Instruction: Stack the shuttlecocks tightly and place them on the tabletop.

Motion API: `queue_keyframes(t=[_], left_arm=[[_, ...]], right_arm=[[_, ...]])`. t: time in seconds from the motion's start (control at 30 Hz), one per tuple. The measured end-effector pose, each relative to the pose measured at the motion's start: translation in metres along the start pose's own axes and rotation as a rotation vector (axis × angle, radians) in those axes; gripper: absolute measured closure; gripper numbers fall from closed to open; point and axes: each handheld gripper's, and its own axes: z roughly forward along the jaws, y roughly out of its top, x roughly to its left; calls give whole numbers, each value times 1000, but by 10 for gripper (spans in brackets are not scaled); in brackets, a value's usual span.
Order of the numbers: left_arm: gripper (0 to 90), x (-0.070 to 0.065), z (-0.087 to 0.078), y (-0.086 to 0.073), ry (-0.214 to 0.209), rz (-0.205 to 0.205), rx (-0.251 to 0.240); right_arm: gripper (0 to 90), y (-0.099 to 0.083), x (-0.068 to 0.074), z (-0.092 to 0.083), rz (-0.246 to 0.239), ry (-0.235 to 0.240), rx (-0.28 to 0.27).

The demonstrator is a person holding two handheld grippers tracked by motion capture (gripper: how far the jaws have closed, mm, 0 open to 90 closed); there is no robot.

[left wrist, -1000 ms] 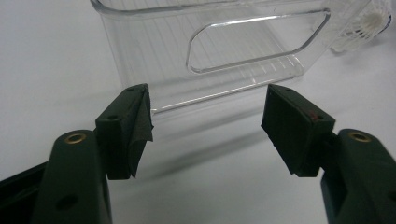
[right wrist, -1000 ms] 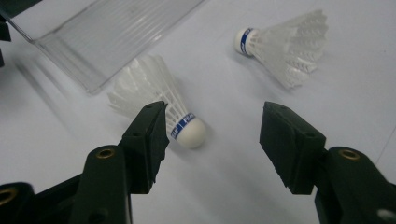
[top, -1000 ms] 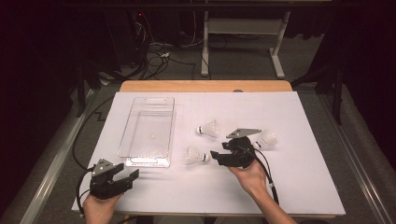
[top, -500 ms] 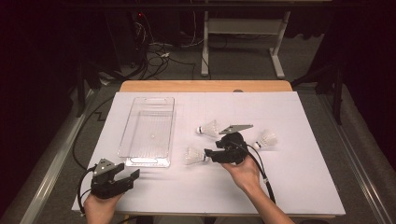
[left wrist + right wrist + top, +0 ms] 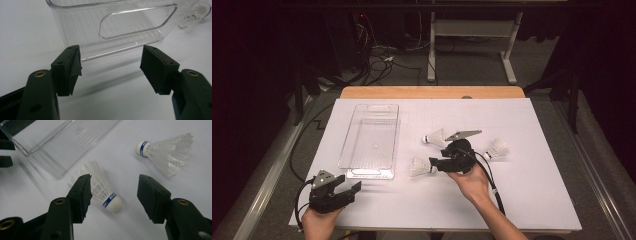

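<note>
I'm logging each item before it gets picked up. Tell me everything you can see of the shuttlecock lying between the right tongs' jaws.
The white feathered shuttlecock with a blue band lies on its side on the white table cover, beside the clear plastic bin. Its rounded white cork tip points toward the right tongs; its skirt flares out toward the bin. The skirt looks like thin, ribbed white plastic. It sits between the open jaws, which have just been closing; neither pad presses on it yet.
</note>
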Motion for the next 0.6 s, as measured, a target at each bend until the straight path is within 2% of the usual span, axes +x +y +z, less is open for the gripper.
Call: queue_keyframes(t=[0.1,0.2,0.6], left_arm=[[337,0,-1,-1,0,-1,-5],[337,0,-1,-1,-1,-1,-5],[336,0,-1,0,-4,0,-2]], right_arm=[[458,7,1,-1,0,6,-10],[459,13,6,4,-5,12,22],[467,24,15,22,-20,28,70]])
